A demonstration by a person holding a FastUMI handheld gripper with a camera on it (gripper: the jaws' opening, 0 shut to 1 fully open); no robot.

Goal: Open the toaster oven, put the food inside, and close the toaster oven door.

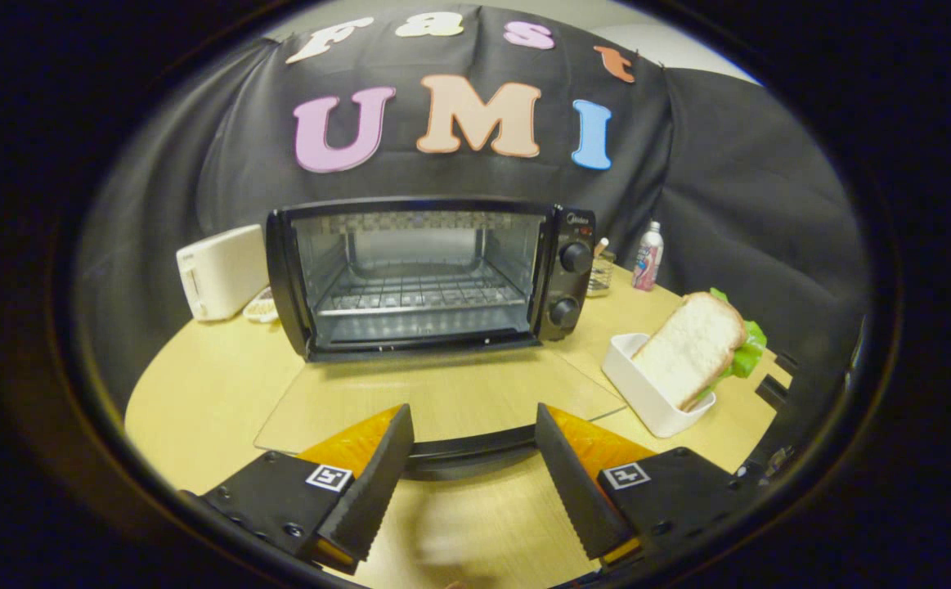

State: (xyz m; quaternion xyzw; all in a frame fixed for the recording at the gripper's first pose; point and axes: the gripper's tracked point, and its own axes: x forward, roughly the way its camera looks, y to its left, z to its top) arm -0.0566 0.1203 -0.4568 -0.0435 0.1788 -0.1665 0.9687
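Toaster oven (430, 274): a black box with two round knobs down its right side, sitting at the far middle of the tabletop (197, 393); its cavity is showing a wire rack with nothing on it.
Oven door (442, 397): lying folded down flat toward the claw, its glass reflecting the wood tone, its dark handle bar (467, 450) crossing just ahead of the fingertips.
Claw (473, 483): hanging spread wide, both serrated fingers apart and gripping nothing, just near of the door handle.
Sandwich (700, 348): white bread with green lettuce peeking out, leaning upright in a white tray (647, 393) to the right of the door.
White toaster (222, 270): standing left of the oven.
Bottle (648, 256): standing far right, behind the oven's knob side.
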